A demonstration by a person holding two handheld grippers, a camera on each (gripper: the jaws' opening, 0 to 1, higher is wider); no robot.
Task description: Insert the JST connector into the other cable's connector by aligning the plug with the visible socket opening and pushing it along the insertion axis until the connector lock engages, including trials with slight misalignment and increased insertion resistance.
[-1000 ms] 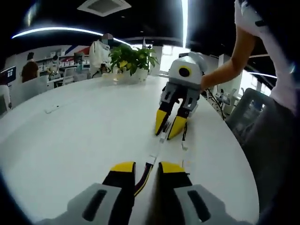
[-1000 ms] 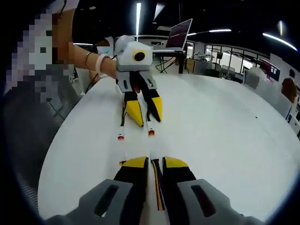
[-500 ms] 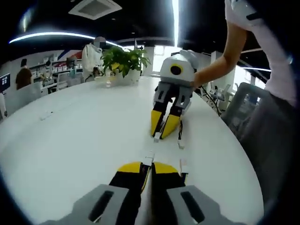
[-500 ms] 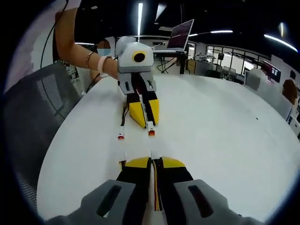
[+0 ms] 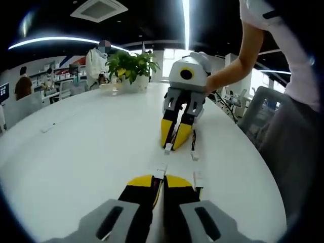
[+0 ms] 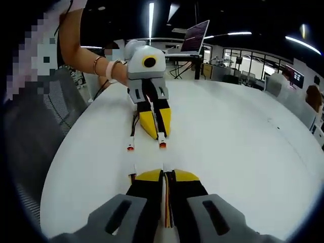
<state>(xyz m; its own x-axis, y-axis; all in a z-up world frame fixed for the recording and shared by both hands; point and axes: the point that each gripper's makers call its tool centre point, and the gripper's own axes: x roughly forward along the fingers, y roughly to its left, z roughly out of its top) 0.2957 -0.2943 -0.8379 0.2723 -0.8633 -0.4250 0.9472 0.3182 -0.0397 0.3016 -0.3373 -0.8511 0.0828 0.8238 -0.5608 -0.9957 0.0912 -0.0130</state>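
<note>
In the left gripper view my left gripper (image 5: 158,179) is shut on a thin wire cable, whose small white connector (image 5: 161,171) pokes out past the yellow tips. Facing it on the white table, my right gripper (image 5: 173,142) is shut on the other cable, its white connector (image 5: 167,148) pointing back at mine with a short gap between them. In the right gripper view my right gripper (image 6: 166,174) pinches its wires. There the left gripper (image 6: 156,130) shows its connector (image 6: 162,144) with a red face. The two are roughly in line.
A loose second cable end (image 5: 194,157) lies beside the held ones, also seen as a red-faced plug (image 6: 130,148). The round white table (image 5: 76,147) carries a potted plant (image 5: 129,66) at its far side. A chair (image 5: 260,114) and the person's arm (image 5: 230,76) stand alongside.
Both grippers' jaws have closed from slightly apart to tight on their cables. The two grippers have come a little closer and more in line.
</note>
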